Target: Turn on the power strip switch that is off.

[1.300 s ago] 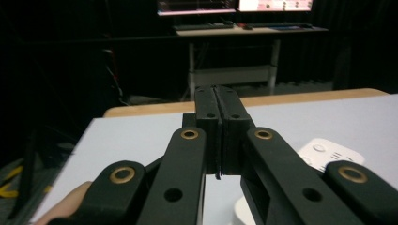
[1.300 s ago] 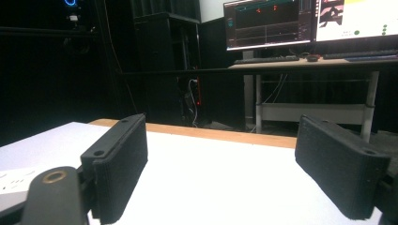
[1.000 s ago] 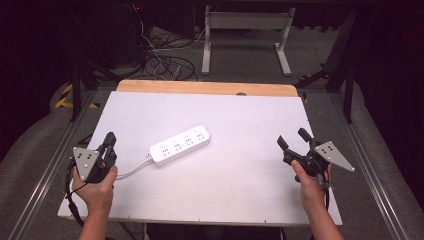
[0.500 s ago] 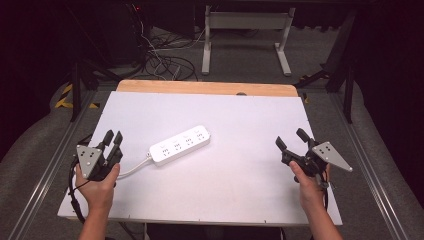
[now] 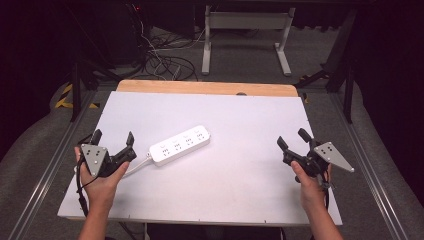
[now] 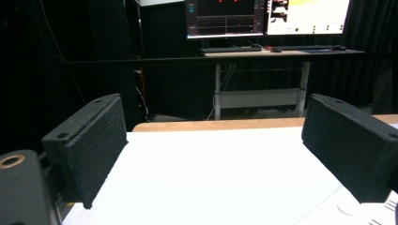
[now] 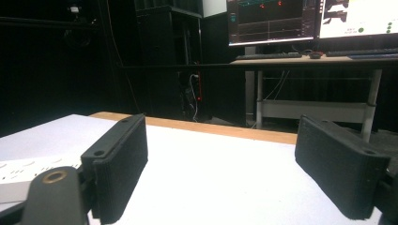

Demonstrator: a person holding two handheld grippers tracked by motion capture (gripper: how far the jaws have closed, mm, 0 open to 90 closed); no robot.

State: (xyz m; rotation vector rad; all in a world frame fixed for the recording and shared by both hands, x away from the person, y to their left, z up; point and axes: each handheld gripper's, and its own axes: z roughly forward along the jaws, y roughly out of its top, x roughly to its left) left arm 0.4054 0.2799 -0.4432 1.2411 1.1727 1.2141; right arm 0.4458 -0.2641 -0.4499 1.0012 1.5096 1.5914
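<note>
The white power strip (image 5: 180,145) lies slanted at the centre-left of the surface (image 5: 240,190). The left tongs (image 5: 113,142), just opened wide and empty, sit beside its cord end; the right tongs (image 5: 292,139) gape empty at right. It looks rigid, light and smooth, best gripped across its narrow sides.

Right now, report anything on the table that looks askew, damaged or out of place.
Nothing stands out. The white plastic power strip lies flat but diagonal on the white table, looking undamaged. The left gripper, jaws just opened with nothing between them, and the open right gripper flank it.
</note>
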